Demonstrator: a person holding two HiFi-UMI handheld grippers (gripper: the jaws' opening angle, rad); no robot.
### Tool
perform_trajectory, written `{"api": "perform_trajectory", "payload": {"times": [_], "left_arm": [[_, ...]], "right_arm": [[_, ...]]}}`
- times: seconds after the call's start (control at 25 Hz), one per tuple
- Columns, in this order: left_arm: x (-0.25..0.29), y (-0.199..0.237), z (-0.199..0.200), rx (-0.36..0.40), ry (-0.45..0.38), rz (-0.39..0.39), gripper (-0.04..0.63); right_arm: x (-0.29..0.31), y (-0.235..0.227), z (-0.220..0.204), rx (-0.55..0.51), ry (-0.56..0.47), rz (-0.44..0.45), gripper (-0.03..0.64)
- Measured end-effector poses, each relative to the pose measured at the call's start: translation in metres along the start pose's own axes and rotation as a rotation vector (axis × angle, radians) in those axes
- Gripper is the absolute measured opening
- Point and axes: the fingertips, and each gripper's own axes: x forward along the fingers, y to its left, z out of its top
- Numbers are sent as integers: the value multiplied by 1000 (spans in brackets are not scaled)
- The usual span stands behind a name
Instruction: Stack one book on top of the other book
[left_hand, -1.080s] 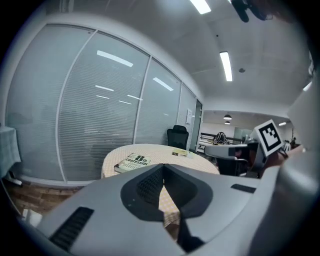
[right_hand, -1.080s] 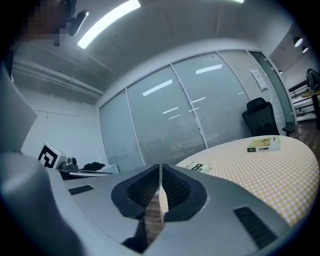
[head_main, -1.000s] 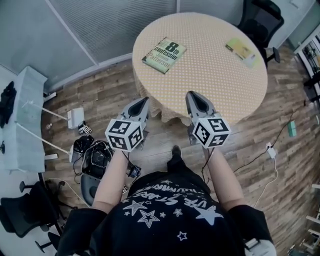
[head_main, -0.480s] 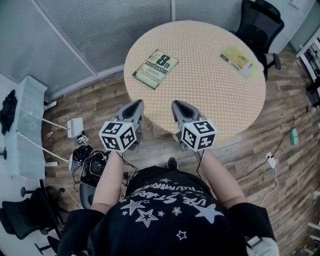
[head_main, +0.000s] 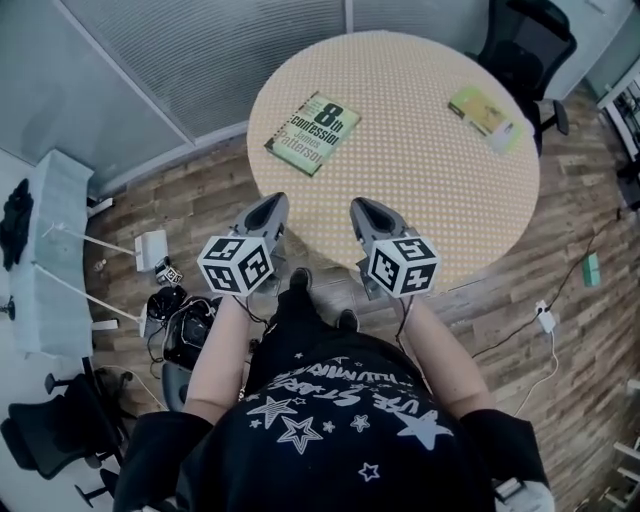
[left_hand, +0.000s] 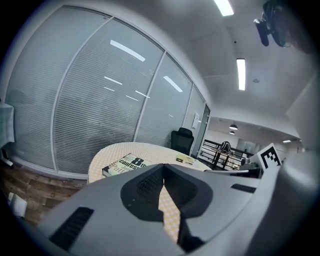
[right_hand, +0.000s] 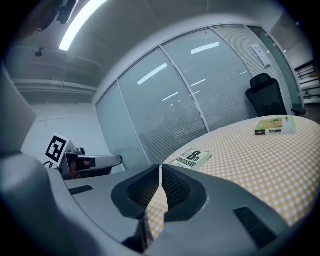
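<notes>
So closest to us, the left gripper (head_main: 272, 203) and right gripper (head_main: 362, 207) hang at the near edge of the round table (head_main: 430, 190), both with jaws pressed together on nothing, and in their own views the grey bodies block off the nearest bit of tabletop. The big "8th confession" book (head_main: 312, 133) lies flat ahead of the left gripper, well apart from its tips. The small green book (head_main: 485, 113) sits way off toward the far right edge, and we can't read its cover.
</notes>
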Motion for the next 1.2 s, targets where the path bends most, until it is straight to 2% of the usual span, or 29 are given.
{"api": "perform_trajectory", "payload": {"times": [0.28, 0.48, 0.76, 1.08, 1.12, 1.2], "left_arm": [[37, 40, 7, 33, 49, -46, 8], [75, 82, 20, 83, 97, -78, 8], [126, 135, 18, 172, 197, -142, 8], [170, 181, 0, 211, 342, -217, 13], [174, 185, -2, 213, 353, -223, 25], [181, 193, -6, 208, 374, -238, 129]], "right_arm": [[43, -21, 2, 33, 16, -91, 32], [80, -43, 2, 105, 26, -187, 32], [132, -73, 5, 160, 13, -317, 33], [171, -93, -7, 264, 23, -425, 34], [174, -94, -9, 275, 26, -432, 34], [180, -96, -15, 293, 37, -445, 34]]}}
